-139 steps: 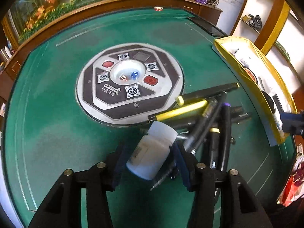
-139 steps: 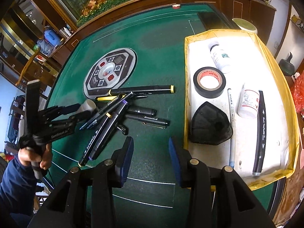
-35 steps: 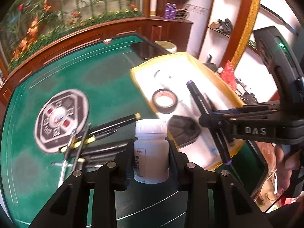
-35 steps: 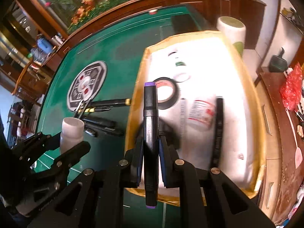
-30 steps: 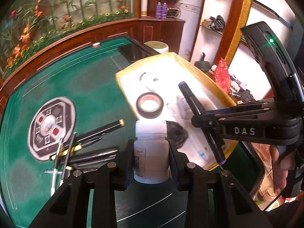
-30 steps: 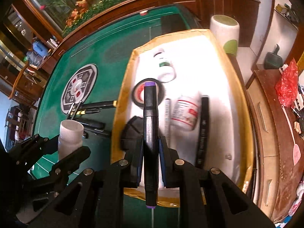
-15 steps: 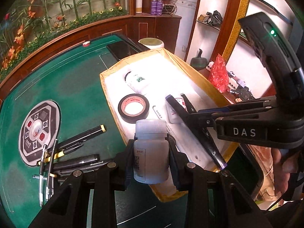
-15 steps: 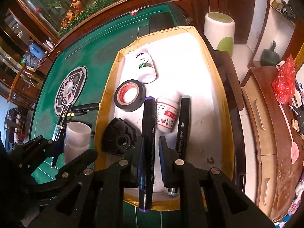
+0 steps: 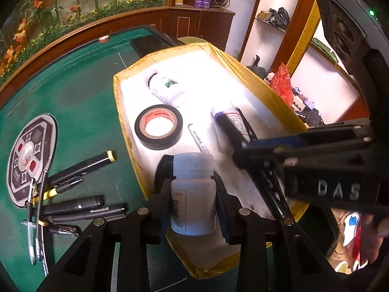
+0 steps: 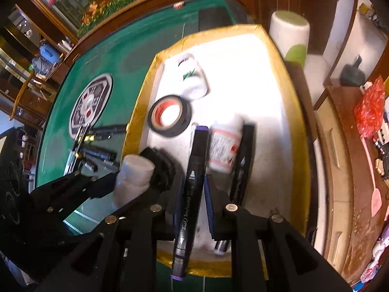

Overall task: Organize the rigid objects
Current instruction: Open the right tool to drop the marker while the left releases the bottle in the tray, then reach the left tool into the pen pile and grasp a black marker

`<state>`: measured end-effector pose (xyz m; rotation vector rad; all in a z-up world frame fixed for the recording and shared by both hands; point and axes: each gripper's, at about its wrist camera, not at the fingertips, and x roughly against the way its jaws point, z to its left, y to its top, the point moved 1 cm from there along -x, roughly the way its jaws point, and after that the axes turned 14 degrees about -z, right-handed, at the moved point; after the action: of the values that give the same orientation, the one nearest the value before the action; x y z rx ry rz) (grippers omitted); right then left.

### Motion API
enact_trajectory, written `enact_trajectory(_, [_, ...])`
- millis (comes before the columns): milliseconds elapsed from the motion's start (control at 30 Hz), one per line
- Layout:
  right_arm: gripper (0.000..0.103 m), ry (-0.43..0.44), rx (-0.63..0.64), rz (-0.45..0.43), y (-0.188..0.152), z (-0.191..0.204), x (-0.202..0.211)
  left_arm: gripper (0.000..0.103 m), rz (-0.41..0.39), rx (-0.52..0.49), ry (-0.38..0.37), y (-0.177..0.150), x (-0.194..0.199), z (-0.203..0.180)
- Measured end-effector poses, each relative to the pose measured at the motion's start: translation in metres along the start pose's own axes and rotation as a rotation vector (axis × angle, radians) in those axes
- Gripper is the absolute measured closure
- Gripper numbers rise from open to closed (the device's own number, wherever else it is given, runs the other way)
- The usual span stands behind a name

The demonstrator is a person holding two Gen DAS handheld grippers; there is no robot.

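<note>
White plastic pill bottle (image 9: 193, 192): upright with its ribbed cap on top, clamped between the two fingers of the left gripper (image 9: 193, 209), over the near end of the tray.
Left gripper fingers: pressed against both sides of the bottle's body; a label with a small code faces the left wrist camera.
Black marker with purple end caps (image 10: 190, 189): lies lengthwise between the fingers of the right gripper (image 10: 192, 206), tilted, its far end over the tray and its near end past the tray's front rim.
Right gripper fingers: slightly apart. The left pad touches the marker; a narrow gap shows beside the right pad, so the grip looks loose.
Yellow-rimmed white tray (image 9: 267, 90): sits on the green felt table (image 9: 80, 102) at its right side.
In the tray: a white bottle with a green label (image 9: 167, 88) lying on its side at the far end; a roll of black tape with a red core (image 9: 158, 126) nearer; a white bottle with red print (image 10: 222, 146) lying beside a second black marker (image 10: 243, 163); a thin white pen (image 9: 198, 138); a black ribbed lump (image 10: 159, 168) just behind the held bottle.
On the felt: a loose heap of black pens and markers (image 9: 70, 194), left of the tray, some with yellow bands.
Round grey control panel (image 9: 30, 155): set into the felt, touching the far end of the heap.
</note>
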<state>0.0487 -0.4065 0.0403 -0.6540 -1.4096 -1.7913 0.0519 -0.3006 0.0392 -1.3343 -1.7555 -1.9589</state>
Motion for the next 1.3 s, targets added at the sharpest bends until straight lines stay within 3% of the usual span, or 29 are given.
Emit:
enact_trajectory(233, [0.089,-0.018,0.002,0.043,-0.011,-0.005,-0.013,0.063,0.017,0.025,-0.013,-0.001,-0.002,0.002])
enact_trajectory(300, [0.089,-0.038,0.022,0.024,-0.009,-0.005,-0.013,0.052,0.02,0.029,-0.016,-0.001,-0.003,0.002])
enact_trajectory(467, [0.088,-0.061,0.021,-0.046,0.005,-0.013,-0.016,0.036,0.016,0.05,-0.04,-0.001,0.0,0.002])
enact_trajectory(700, [0.087,-0.035,0.009,-0.055,0.008,-0.01,-0.009,0.035,0.012,0.052,-0.054,-0.002,0.007,0.003])
enact_trajectory(900, [0.077,-0.016,-0.009,-0.101,0.011,0.002,0.011,0.031,-0.024,0.077,-0.037,0.001,0.024,0.016])
enact_trajectory(1100, [0.074,0.025,-0.023,-0.108,0.013,0.022,0.017,0.031,-0.059,0.15,0.009,-0.002,0.054,0.058])
enact_trajectory(1300, [0.071,0.076,-0.003,-0.09,0.006,0.053,0.01,0.031,-0.064,0.234,0.106,-0.031,0.09,0.123])
